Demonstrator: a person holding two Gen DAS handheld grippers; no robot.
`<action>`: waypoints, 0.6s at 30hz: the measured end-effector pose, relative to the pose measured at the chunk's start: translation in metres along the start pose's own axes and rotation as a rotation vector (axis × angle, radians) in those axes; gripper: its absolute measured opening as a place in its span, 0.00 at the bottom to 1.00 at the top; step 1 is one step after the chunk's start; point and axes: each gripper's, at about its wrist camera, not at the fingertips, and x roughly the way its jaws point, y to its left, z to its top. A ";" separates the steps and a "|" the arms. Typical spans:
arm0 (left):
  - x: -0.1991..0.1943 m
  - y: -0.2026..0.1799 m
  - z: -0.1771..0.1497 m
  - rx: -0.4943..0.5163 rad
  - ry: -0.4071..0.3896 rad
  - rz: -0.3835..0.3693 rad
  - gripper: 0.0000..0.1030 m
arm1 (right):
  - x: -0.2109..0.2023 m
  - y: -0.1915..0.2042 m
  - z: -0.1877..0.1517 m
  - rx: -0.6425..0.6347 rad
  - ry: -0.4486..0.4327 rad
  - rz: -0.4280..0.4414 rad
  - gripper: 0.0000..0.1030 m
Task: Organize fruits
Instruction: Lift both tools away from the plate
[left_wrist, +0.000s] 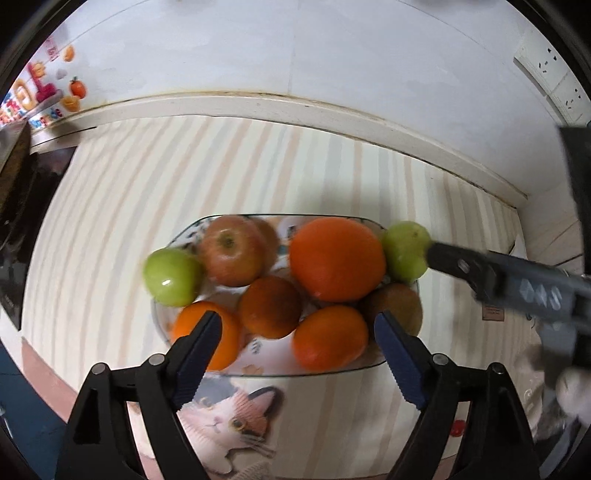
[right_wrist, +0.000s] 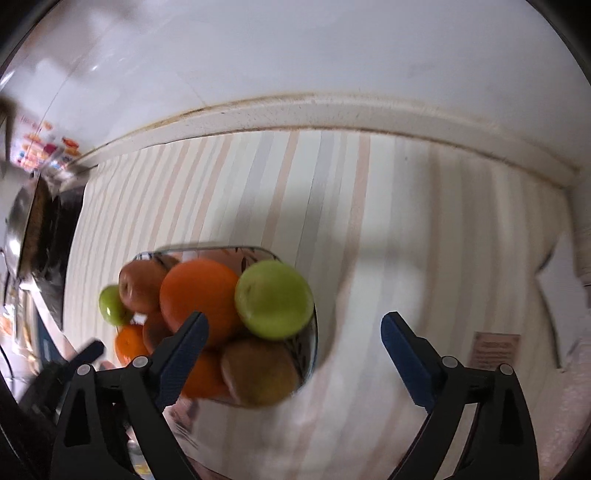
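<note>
Looking down from the left wrist, the left claw stands wide with nothing between its blue-padded fingers, above the near rim of the clear patterned glass plate piled with fruit. That view counts them: a big orange, a red apple, a green apple hanging over the plate's left rim, a second green apple at the right rim, two smaller oranges, a dark reddish-brown fruit and a brown kiwi-like fruit. Only there does the cartoon cat print on the striped pastel tablecloth show. The right claw, seen from its own wrist, is likewise wide and empty, beside the plate's right edge. A small brown label lies on the cloth toward the desk's right edge; its writing is too blurred to read. Colourful stickers on the wall are also illegible.
</note>
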 end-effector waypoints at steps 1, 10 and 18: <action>-0.004 0.004 -0.002 -0.003 -0.002 0.007 0.82 | -0.006 0.003 -0.007 -0.009 -0.012 -0.010 0.94; -0.044 0.033 -0.025 -0.049 -0.027 0.045 0.82 | -0.057 0.024 -0.058 -0.039 -0.096 -0.042 0.94; -0.091 0.041 -0.047 -0.039 -0.068 0.051 0.82 | -0.113 0.045 -0.091 -0.064 -0.180 -0.035 0.94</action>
